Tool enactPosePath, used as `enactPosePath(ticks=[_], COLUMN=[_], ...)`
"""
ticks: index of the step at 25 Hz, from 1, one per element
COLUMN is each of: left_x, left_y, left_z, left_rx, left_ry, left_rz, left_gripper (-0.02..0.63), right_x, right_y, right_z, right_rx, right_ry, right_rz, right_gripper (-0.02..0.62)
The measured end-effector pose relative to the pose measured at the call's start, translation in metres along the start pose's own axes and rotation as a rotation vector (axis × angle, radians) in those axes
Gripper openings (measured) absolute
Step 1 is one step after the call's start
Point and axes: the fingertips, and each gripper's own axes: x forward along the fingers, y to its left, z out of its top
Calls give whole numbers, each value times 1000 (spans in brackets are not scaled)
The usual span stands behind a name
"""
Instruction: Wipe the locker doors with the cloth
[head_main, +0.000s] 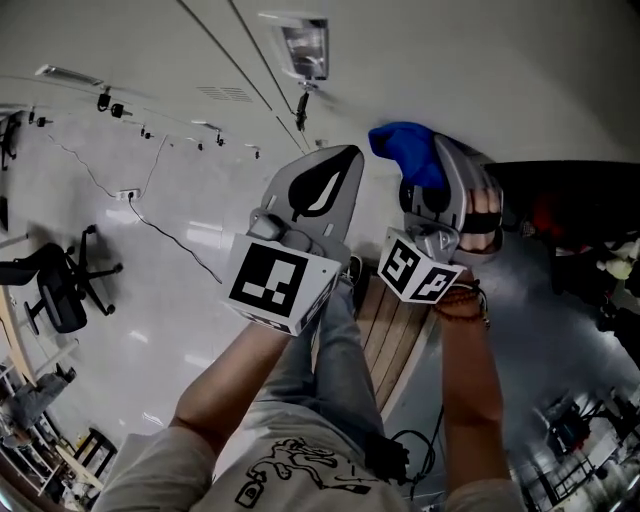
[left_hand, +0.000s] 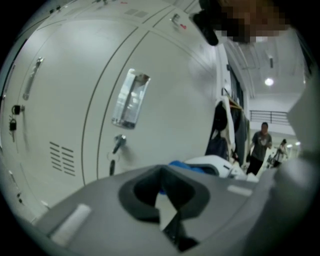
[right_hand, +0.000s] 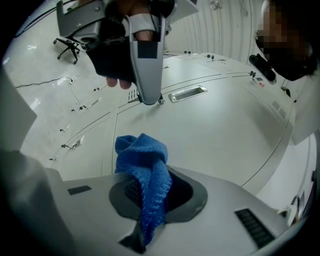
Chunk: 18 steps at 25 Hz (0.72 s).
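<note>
Pale grey locker doors (head_main: 180, 60) fill the space ahead of both raised grippers. My right gripper (head_main: 448, 165) is shut on a blue knitted cloth (head_main: 405, 148), which sticks up bunched above the jaws (right_hand: 145, 165) close to a door (right_hand: 220, 130); whether the cloth touches it I cannot tell. My left gripper (head_main: 343, 158) is held just to the left of the right one, shut and holding nothing. In the left gripper view its jaws (left_hand: 162, 175) point at a door (left_hand: 170, 75) with a clear label holder (left_hand: 131, 97) and a key in the lock (left_hand: 118, 144).
More doors have label holders (right_hand: 187, 92), vent slots (left_hand: 62, 157) and keys (left_hand: 14, 117). Below me are a wooden bench (head_main: 392, 335), an office chair (head_main: 60, 290) and a floor cable (head_main: 175, 240). Clothes hang (left_hand: 222, 125) past the lockers, with a person (left_hand: 261, 142) standing farther off.
</note>
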Motion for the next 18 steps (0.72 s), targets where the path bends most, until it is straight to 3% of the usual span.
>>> enactPosePath(ticks=[10, 18], left_x=[-2, 9], left_y=[-35, -56], left_z=[79, 152], left_rx=[32, 55], left_ry=[-72, -142], left_rz=[-39, -48], left_gripper=[-2, -2], right_x=[-23, -24], right_y=[-74, -162], right_z=[-2, 0], right_rx=[-53, -68], right_ry=[14, -12], right_rz=[-22, -86], right_gripper=[46, 46])
